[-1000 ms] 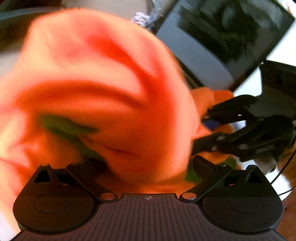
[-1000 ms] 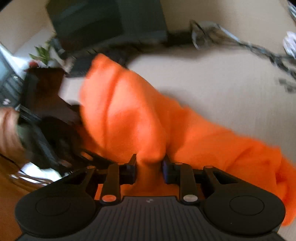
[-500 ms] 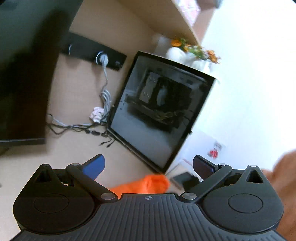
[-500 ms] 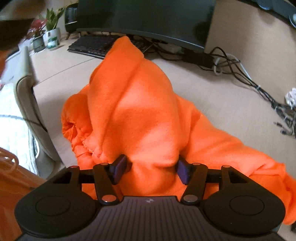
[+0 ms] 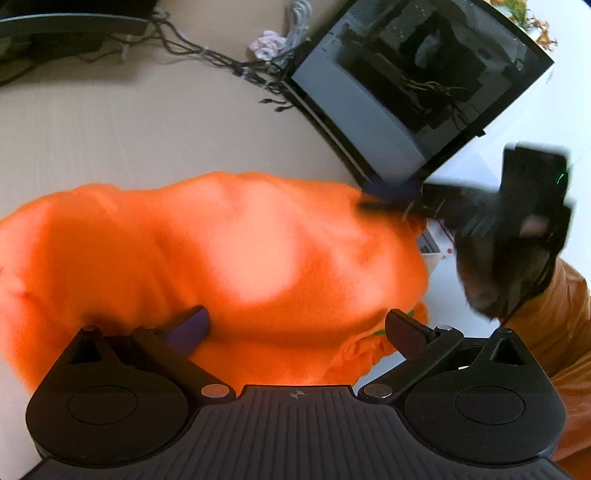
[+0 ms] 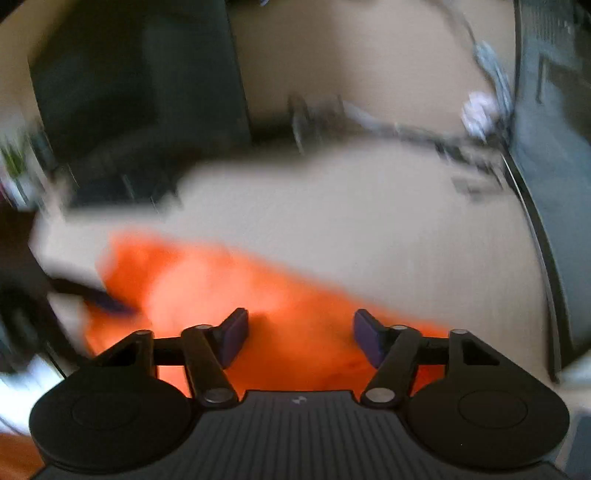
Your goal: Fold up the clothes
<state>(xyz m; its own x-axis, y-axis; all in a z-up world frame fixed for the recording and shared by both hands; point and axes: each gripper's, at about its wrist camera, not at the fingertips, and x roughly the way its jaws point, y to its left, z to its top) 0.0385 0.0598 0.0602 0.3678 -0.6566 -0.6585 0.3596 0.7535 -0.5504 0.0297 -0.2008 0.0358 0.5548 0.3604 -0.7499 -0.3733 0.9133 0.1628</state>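
Support surface: beige desk top point(image 5: 155, 122), light wood grain visible in the right wrist view. Lying directly on it: orange garment point(image 5: 229, 258), bunched and spread across the near part; tangle of dark cables point(image 5: 221, 59) along the back; glass-sided computer case point(image 5: 417, 85) at the right; monitor base point(image 5: 55, 33), back left.

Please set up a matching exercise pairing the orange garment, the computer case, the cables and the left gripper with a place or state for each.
Things:
1. orange garment
2. computer case
3. cables
4. left gripper

Places or states:
A. standing at the desk's right end
B. open, fingers spread over the cloth
C. tangled along the back of the desk
D. heaped on the desk's near side

Pairs: 1-D, 2-A, 3-C, 4-B
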